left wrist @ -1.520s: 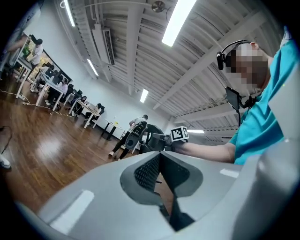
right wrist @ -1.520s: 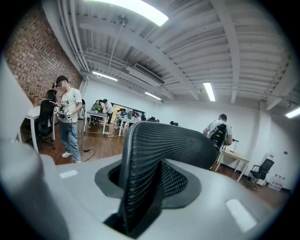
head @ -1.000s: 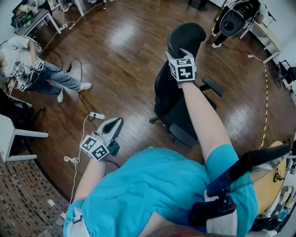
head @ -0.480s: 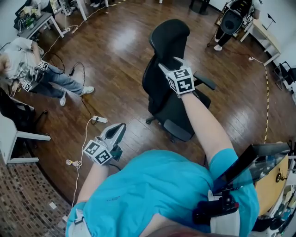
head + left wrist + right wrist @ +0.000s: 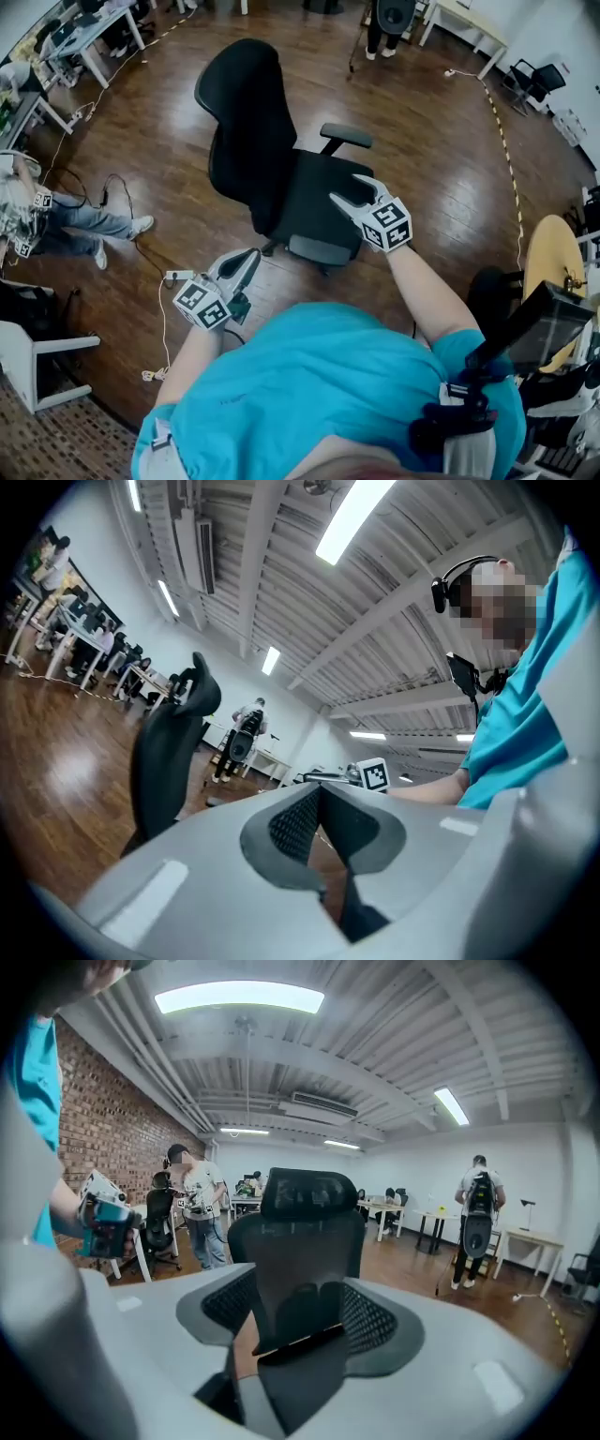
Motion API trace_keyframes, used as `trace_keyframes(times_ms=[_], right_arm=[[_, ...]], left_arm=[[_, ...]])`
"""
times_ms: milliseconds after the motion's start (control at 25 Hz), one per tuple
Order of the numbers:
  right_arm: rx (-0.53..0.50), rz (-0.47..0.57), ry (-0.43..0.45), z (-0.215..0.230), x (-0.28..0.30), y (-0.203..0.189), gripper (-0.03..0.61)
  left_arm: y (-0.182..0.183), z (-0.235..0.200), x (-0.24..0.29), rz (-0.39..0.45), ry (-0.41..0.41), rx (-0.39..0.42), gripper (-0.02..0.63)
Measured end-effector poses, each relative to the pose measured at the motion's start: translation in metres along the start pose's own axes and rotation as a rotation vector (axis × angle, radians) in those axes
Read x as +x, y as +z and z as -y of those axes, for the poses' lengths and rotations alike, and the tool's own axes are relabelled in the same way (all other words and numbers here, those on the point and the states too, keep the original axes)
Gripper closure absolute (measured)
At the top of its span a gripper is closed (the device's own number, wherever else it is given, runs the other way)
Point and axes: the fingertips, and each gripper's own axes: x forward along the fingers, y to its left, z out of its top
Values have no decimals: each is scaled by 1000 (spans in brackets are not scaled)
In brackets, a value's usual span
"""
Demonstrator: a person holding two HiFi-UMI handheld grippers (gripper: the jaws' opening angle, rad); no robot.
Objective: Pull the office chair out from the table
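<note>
Although the right gripper hovers at the near right corner of the seat, I see its jaws spread and closing. In the right gripper view a dark edge lies between them, probably the seat's front rim, though the pads do not press on it. The black office chair stands in the middle of the wooden floor, with its tall backrest to the far left and its seat turned toward me. It is well apart from the round yellow table at the right edge. The left gripper hangs near my body over the floor (clear of the chair), jaws pressed together on nothing.
</note>
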Motion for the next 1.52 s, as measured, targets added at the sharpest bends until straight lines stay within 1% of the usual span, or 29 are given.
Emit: trace_keyframes(times_ms=[120, 240, 320, 360, 440, 560, 640, 760, 880, 960, 1040, 1160, 1280, 1400, 1520], right_arm=[[65, 44, -29, -11, -62, -7, 305], [149, 104, -46, -19, -142, -6, 311], [178, 132, -40, -38, -191, 1, 319], [185, 145, -33, -52, -212, 7, 328], [181, 171, -20, -79, -254, 16, 386], [169, 219, -37, -93, -326, 14, 511], [164, 247, -62, -97, -378, 10, 574], [148, 276, -81, -110, -441, 11, 574], [158, 304, -87, -126, -484, 3, 574], [168, 312, -79, -142, -499, -4, 574], [173, 304, -67, -163, -505, -8, 574], [162, 285, -52, -207, -499, -6, 574], [153, 267, -56, -264, -481, -2, 574], [158, 261, -70, -325, -454, 9, 574], [191, 290, -85, -387, -418, 22, 574]], left_arm=[[4, 28, 26, -48, -104, 1, 614], [8, 78, 60, -93, -196, 12, 614], [15, 114, 71, -118, -242, 16, 614], [20, 131, 70, -128, -261, 16, 614], [24, 165, 66, -142, -296, 16, 614], [6, 223, 67, -155, -335, 27, 614], [-13, 265, 66, -157, -346, 29, 614], [-37, 316, 59, -171, -348, 15, 614], [-64, 355, 48, -213, -364, 22, 614], [-73, 375, 38, -222, -380, 43, 614], [-71, 387, 26, -211, -396, 56, 614], [-63, 394, -3, -205, -403, 42, 614], [-48, 387, -52, -190, -423, 35, 614], [-29, 370, -110, -179, -448, 30, 614], [-12, 345, -170, -204, -477, 27, 614]])
